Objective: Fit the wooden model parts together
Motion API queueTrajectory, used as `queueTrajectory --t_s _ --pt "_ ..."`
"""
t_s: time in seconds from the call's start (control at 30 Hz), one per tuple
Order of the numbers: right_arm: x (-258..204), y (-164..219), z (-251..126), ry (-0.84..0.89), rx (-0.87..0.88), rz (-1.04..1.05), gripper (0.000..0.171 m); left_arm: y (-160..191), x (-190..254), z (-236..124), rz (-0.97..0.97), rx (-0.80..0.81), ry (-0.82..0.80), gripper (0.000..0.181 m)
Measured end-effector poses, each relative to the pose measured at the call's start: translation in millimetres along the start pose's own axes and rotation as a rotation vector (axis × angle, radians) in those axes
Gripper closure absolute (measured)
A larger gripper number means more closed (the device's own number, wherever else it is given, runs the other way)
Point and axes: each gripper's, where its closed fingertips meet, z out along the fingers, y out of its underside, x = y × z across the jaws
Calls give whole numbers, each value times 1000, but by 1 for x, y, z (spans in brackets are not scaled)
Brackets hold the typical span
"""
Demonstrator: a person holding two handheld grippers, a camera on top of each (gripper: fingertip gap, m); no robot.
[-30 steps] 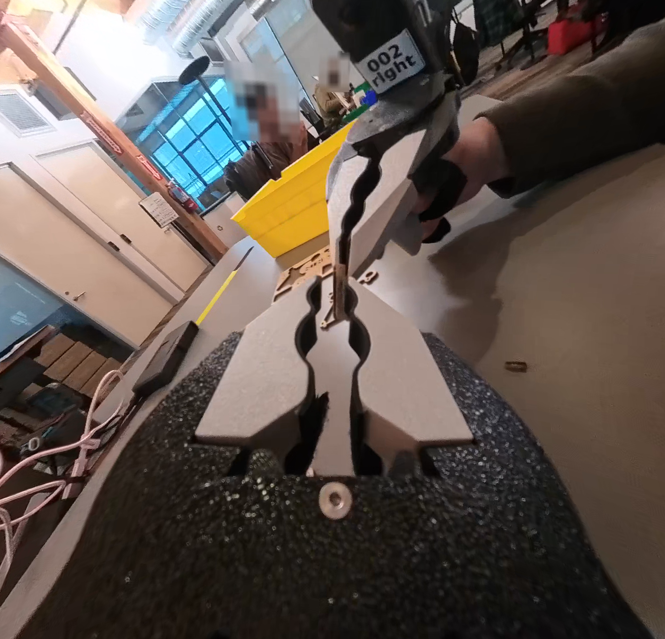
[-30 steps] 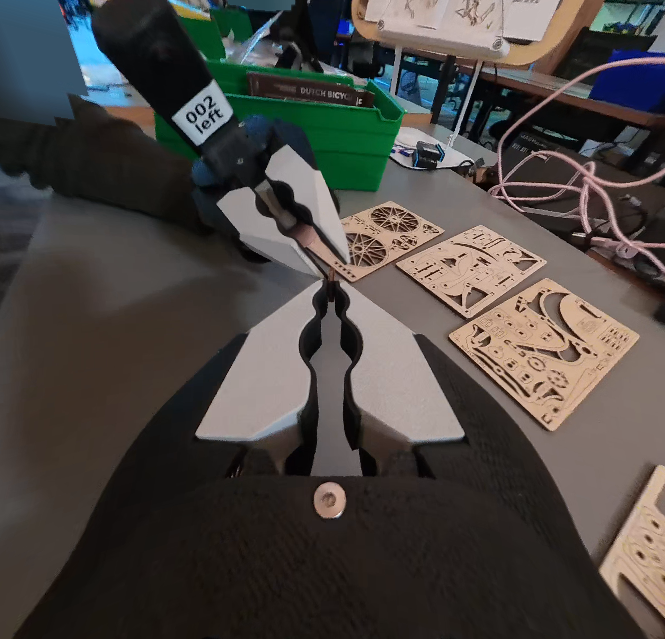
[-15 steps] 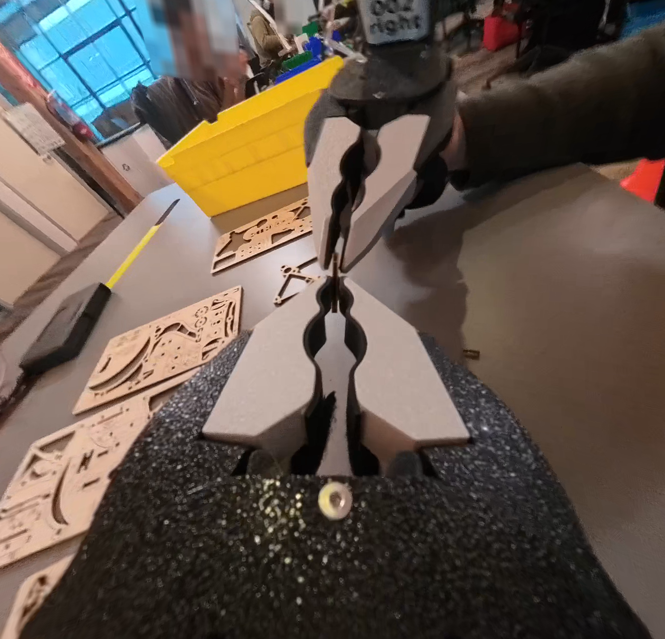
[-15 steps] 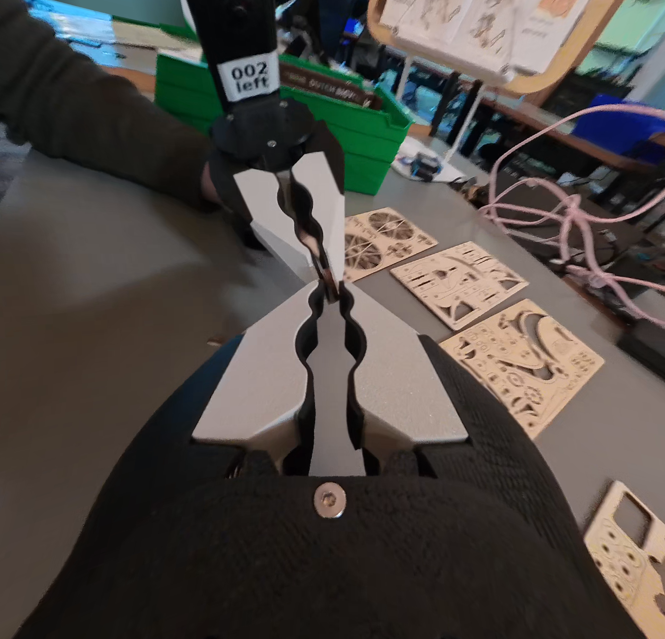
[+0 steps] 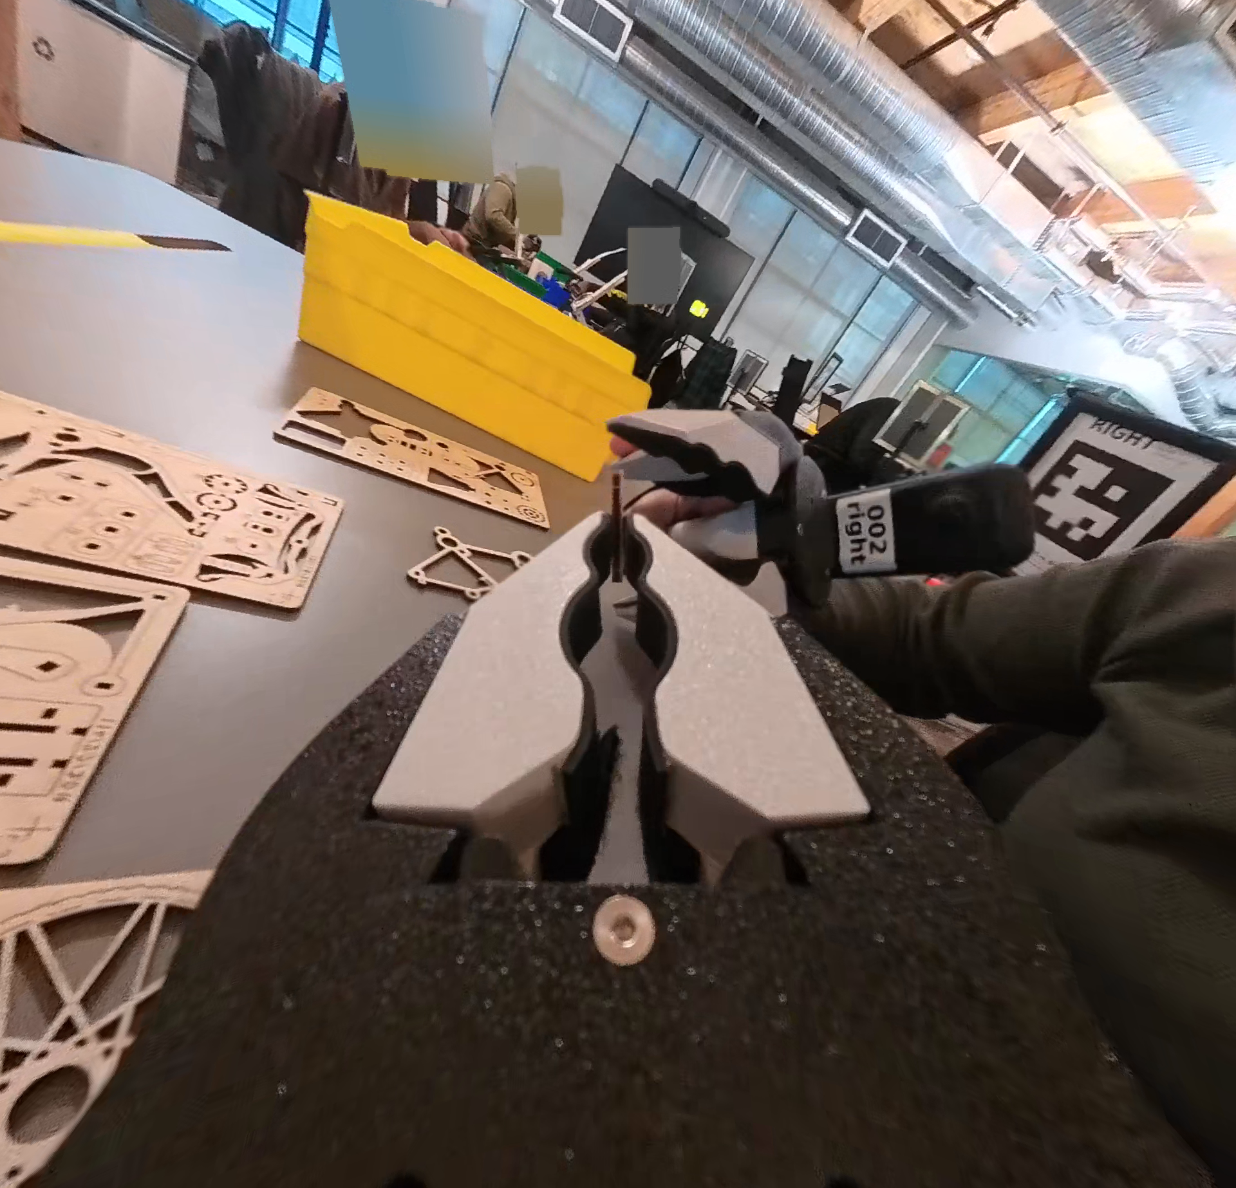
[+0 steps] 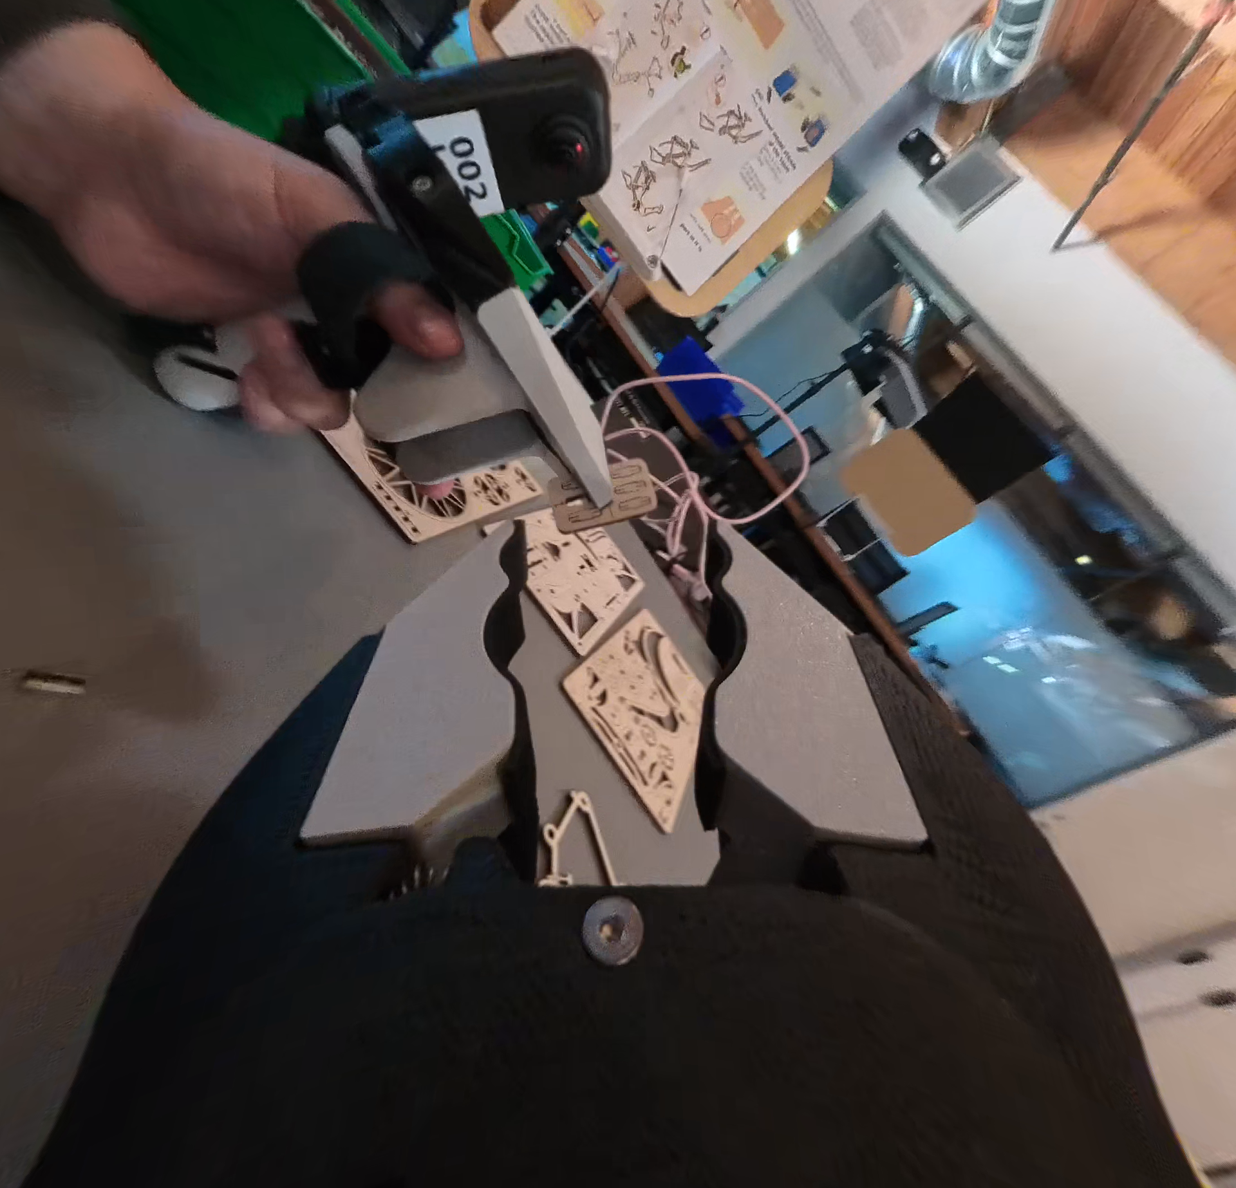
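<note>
My left gripper (image 5: 615, 521) is shut on a small thin wooden part (image 5: 615, 527), seen edge-on between its tips. In the right wrist view the same part (image 6: 602, 504) shows as a small slotted plate held at the left gripper's (image 6: 598, 497) tips, above the table. My right gripper (image 6: 619, 534) is open and empty, its jaws wide apart just below that part. In the left wrist view the right gripper (image 5: 622, 454) lies on its side just behind the part. A loose triangular wooden frame (image 5: 461, 564) lies on the table below.
Several laser-cut wooden sheets (image 5: 415, 447) (image 6: 635, 714) lie on the grey table (image 5: 134, 327). A yellow bin (image 5: 455, 333) stands behind them. A green bin (image 6: 221, 39), an instruction sheet on a board (image 6: 709, 86) and pink cables (image 6: 702, 420) are at the far side.
My right gripper has opened, let go of the wooden part and drawn back to the side. The left gripper still holds the part. Both grippers have turned.
</note>
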Motion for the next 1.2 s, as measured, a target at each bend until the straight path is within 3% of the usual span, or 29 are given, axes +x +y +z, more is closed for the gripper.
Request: queueTrajectory --t_s 0.17,0.27,0.5,0.8,1.2 --pt "-8 -4 2 -8 0 -78 119 9 10 4 -49 -54 73 181" --pt "-11 -6 0 -12 13 -116 140 13 13 6 -61 -77 98 181" --pt "-13 -8 -5 -97 53 -29 140 12 17 5 -70 -69 127 179" --pt "-22 -3 -7 -159 45 -71 139 16 16 6 -101 -97 134 178" --pt "-20 4 -3 -127 19 -83 140 15 -3 3 -100 -93 6 181"
